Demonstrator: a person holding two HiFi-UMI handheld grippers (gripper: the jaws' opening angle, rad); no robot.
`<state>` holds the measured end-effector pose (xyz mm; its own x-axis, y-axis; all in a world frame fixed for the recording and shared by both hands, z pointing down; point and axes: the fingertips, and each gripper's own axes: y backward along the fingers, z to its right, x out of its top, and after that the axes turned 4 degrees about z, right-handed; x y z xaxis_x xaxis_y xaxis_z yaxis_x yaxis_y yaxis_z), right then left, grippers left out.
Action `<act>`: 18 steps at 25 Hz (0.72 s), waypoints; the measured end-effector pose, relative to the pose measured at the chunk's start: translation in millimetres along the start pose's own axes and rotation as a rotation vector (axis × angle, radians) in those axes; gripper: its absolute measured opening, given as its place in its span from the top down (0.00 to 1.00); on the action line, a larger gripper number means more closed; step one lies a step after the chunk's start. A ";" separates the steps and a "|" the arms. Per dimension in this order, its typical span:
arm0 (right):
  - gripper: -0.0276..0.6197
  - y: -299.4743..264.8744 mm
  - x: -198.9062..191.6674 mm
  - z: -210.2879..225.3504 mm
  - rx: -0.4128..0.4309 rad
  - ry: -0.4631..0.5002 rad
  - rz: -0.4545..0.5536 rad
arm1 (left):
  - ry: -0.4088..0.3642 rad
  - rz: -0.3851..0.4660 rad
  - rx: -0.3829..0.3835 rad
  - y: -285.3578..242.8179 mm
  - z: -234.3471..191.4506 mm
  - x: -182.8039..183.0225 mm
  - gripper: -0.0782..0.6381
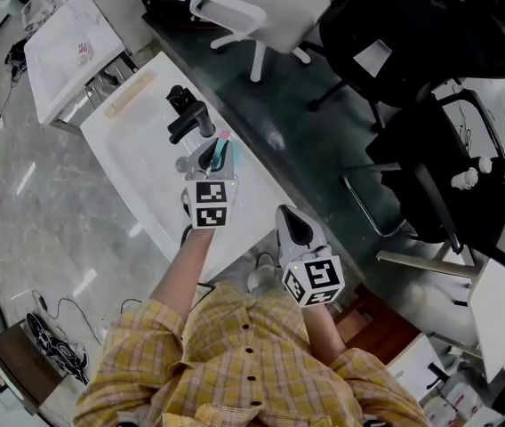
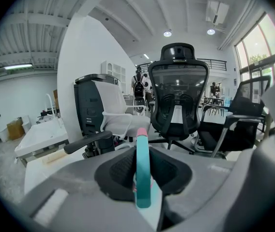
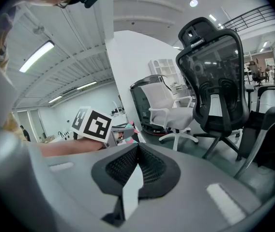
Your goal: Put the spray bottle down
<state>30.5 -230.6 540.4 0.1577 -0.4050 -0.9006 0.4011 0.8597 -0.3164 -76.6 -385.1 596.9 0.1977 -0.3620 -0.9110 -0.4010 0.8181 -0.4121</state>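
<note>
The spray bottle (image 1: pixel 220 154) is teal with a pink tip and stands between the jaws of my left gripper (image 1: pixel 215 160), which is shut on it over the white table (image 1: pixel 137 167). In the left gripper view the teal spray bottle (image 2: pixel 142 173) rises upright between the dark pads, pink tip uppermost. Its lower part is hidden by the gripper. My right gripper (image 1: pixel 292 225) hangs at the table's near edge, to the right of the left one. In the right gripper view, my right gripper (image 3: pixel 136 152) has its jaws together with nothing between them.
A black handled object (image 1: pixel 188 118) stands on the table just beyond the bottle, and a pale wooden strip (image 1: pixel 131 94) lies at the far end. A white office chair (image 1: pixel 261 7) and black chairs (image 1: pixel 412 34) stand to the right. Another white table (image 1: pixel 66 47) stands at upper left.
</note>
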 end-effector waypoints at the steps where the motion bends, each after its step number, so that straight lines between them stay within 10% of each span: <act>1: 0.96 -0.7 0.3 -0.4 0.000 0.000 0.000 | 0.003 0.001 0.000 -1.7 -1.1 0.3 0.79; 18: 0.96 1.3 7.3 9.3 -0.013 0.006 0.006 | 0.055 0.025 -0.027 -18.2 -2.6 6.1 0.75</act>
<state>40.6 -235.3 536.2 0.1546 -0.3981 -0.9042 0.3881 0.8661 -0.3150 -70.4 -403.4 598.8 0.1378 -0.3666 -0.9201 -0.4289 0.8153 -0.3890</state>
